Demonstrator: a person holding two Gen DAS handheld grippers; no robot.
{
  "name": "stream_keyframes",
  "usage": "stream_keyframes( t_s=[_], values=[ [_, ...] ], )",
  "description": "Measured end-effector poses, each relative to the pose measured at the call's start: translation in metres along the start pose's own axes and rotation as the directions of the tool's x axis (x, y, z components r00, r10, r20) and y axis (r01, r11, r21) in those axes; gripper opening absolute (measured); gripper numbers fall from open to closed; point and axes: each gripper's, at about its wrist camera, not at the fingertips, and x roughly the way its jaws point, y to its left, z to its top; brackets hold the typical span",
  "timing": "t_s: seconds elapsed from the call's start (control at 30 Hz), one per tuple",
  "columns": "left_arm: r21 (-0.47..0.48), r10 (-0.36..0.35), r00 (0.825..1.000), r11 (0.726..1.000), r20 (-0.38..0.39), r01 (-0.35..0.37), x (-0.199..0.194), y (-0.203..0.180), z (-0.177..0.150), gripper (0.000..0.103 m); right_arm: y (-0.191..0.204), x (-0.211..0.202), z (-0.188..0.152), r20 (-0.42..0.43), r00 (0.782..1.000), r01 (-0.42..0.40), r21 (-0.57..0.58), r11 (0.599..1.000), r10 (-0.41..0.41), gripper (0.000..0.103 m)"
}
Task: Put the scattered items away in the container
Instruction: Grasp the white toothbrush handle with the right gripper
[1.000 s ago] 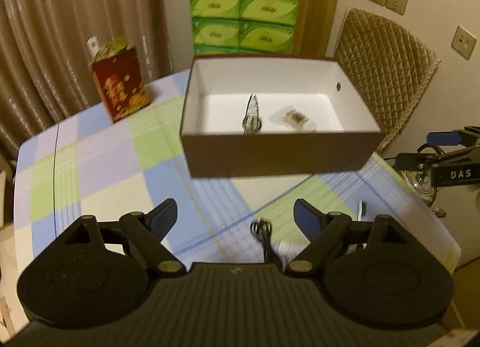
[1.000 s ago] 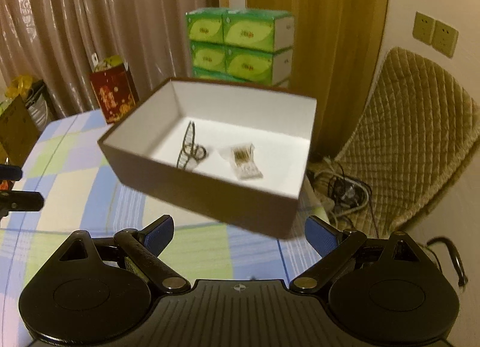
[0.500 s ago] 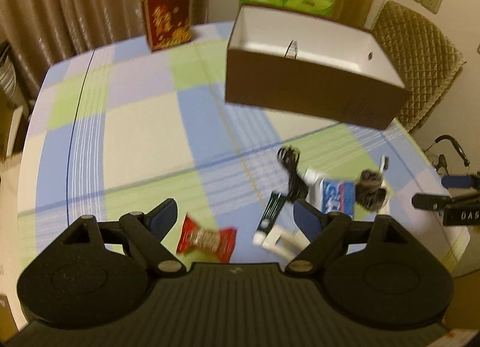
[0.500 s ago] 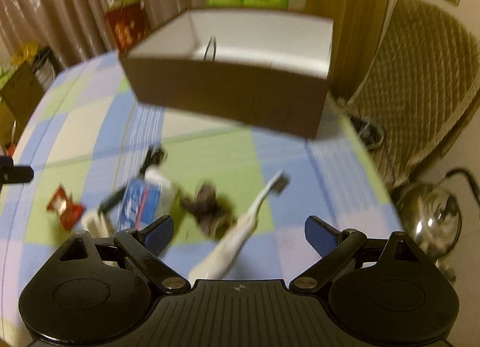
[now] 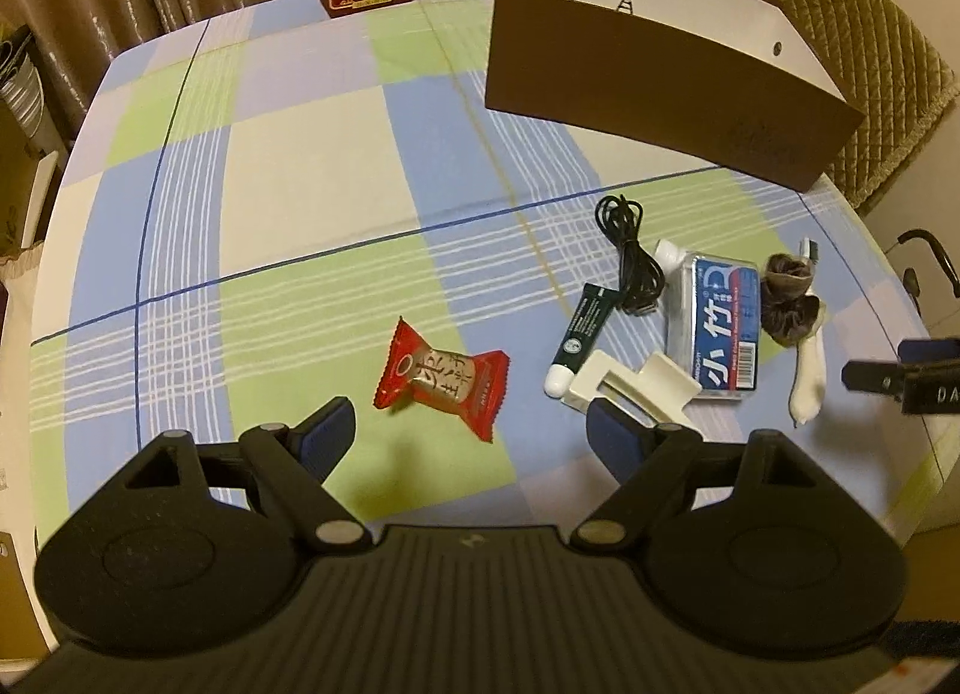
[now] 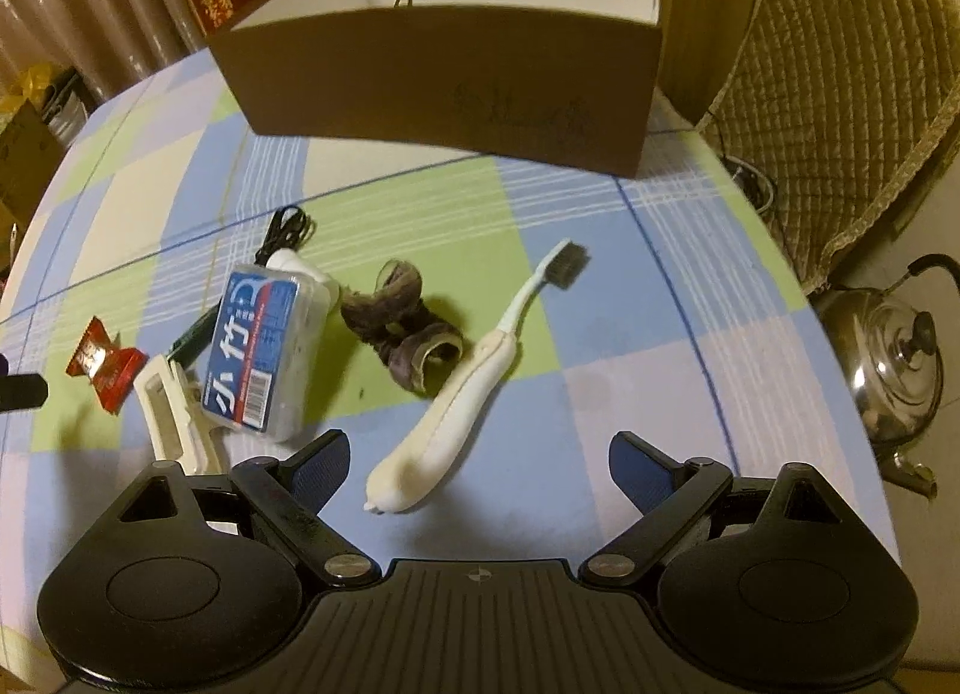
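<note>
Both grippers have dropped toward the tablecloth (image 5: 300, 202); clutter now fills both views. Left gripper (image 5: 468, 430) gapes wide, empty, red candy wrapper (image 5: 444, 379) at its 12 o'clock, bare cloth from 9 to 11. Right gripper (image 6: 480, 463) likewise spread, gripping nothing, white toothbrush (image 6: 462, 394) handle between its jaws. Brown box (image 6: 450, 87) at 12, near table's far edge; brown scrunchie (image 6: 408, 334) at 11.
</note>
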Motion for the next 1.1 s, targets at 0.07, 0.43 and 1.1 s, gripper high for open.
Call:
stream_keyframes(
  t_s=[0.07, 0.43, 1.1],
  values=[
    [-0.005, -0.002, 1.0, 1.0, 0.005, 0.002, 0.0, 0.001, 0.001, 0.081, 0.001, 0.004, -0.002, -0.006, 1.0, 0.001, -0.007, 1.0, -0.001, 0.091],
    [-0.028, 0.005, 1.0, 1.0, -0.006, -0.006, 0.008, 0.003, 0.003, 0.081, 0.007, 0.028, -0.005, 0.006, 0.999, 0.037, -0.045, 0.998, -0.037, 0.071],
    [-0.162, 0.033, 0.999, 0.986, -0.002, -0.033, 0.026, 0.018, 0.003, 0.081, -0.027, 0.04, -0.016, 0.067, 0.992, 0.111, -0.049, 0.993, -0.108, 0.02]
  ],
)
